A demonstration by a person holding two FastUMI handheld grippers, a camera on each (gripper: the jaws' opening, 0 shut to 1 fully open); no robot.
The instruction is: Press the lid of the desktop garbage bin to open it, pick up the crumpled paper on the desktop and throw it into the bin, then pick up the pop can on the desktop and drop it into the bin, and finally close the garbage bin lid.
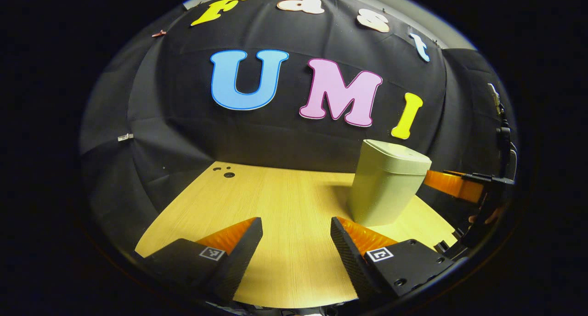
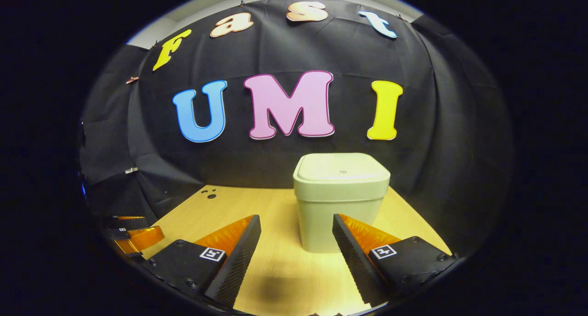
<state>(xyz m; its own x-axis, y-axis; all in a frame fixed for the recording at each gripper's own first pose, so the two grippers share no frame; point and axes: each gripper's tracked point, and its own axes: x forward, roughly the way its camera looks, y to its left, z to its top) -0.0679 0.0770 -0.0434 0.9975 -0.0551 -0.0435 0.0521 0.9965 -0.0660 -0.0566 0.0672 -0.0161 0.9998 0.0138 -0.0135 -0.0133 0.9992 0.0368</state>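
My left tongs (image 1: 296,242) were spread with nothing between them, hovering low over the bare table (image 1: 285,201). The bin (image 1: 386,187) stood ahead to their right, lid down, and beyond it the right tongs' fingers reached in from the edge. My right tongs (image 2: 296,242) were spread too, gripping nothing, pointed straight at the bin (image 2: 340,196), which stood upright just ahead with its lid (image 2: 342,166) closed. A few dark holes (image 2: 210,194) marked the table's far left corner.

We find the left gripper (image 1: 296,235) level, its fingers spread apart and holding nothing. The right gripper (image 2: 296,233) likewise stands spread and unladen.
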